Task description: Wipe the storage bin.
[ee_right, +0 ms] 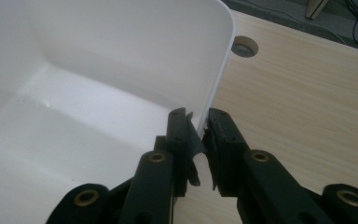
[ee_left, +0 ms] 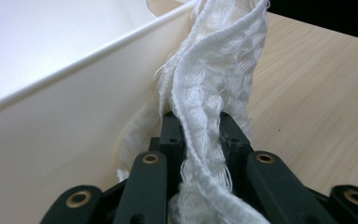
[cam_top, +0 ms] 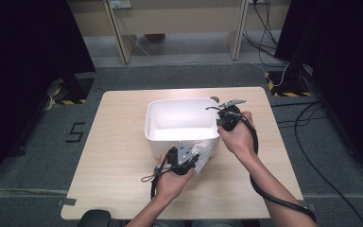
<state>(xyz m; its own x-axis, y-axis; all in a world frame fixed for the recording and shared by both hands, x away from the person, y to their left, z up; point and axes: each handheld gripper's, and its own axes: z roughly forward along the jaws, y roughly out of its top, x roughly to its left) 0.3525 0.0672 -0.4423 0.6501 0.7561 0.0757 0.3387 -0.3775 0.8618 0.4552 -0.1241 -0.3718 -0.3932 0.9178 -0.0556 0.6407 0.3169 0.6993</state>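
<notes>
So far the left gripper is clamped on the cloth outside the tub's near wall, the right gripper pinches its right rim, and the tub holds nothing yet.

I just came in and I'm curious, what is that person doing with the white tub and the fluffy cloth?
A person is working at a wooden table with a hand-held gripper in each hand. The left hand-held gripper is shut on a white cloth, which hangs just outside the near wall of the white tub. The right hand-held gripper is clamped on the tub's right rim. The tub looks empty inside, so the cloth is not in it yet.
</notes>
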